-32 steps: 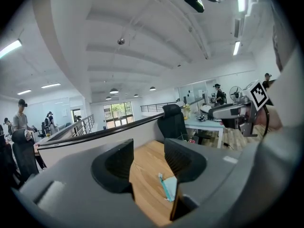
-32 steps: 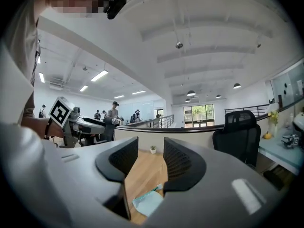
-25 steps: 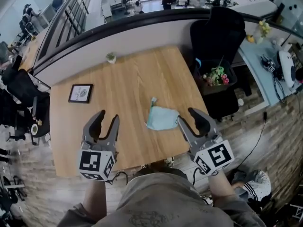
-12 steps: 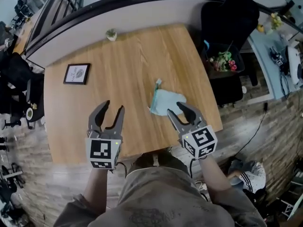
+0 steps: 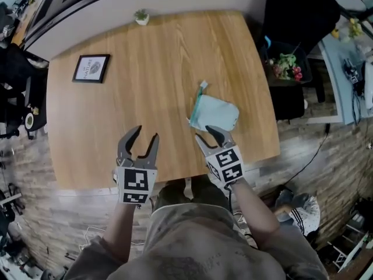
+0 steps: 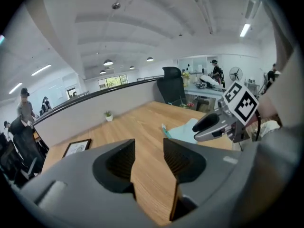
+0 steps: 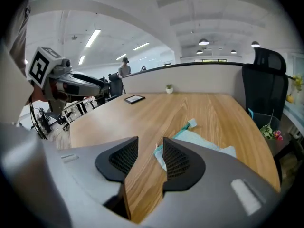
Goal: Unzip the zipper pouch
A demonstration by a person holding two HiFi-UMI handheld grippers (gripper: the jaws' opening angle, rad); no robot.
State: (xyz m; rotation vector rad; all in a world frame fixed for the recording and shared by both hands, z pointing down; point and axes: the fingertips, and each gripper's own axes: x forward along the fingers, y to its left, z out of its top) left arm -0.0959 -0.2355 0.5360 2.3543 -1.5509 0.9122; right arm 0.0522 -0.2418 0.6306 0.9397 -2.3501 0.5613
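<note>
No readable text or labels.

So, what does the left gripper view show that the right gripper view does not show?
Only the left gripper view: the left tool from behind, its jaws apart and just opened wider, only bare table between them; the right tool from the side.
Only the right gripper view: the right tool from behind, jaws apart, the near corner of the zipper pouch showing in the gap, not gripped; the left tool from the side.
Both: the table, the pouch, the framed picture, the small plant, the black chair.
</note>
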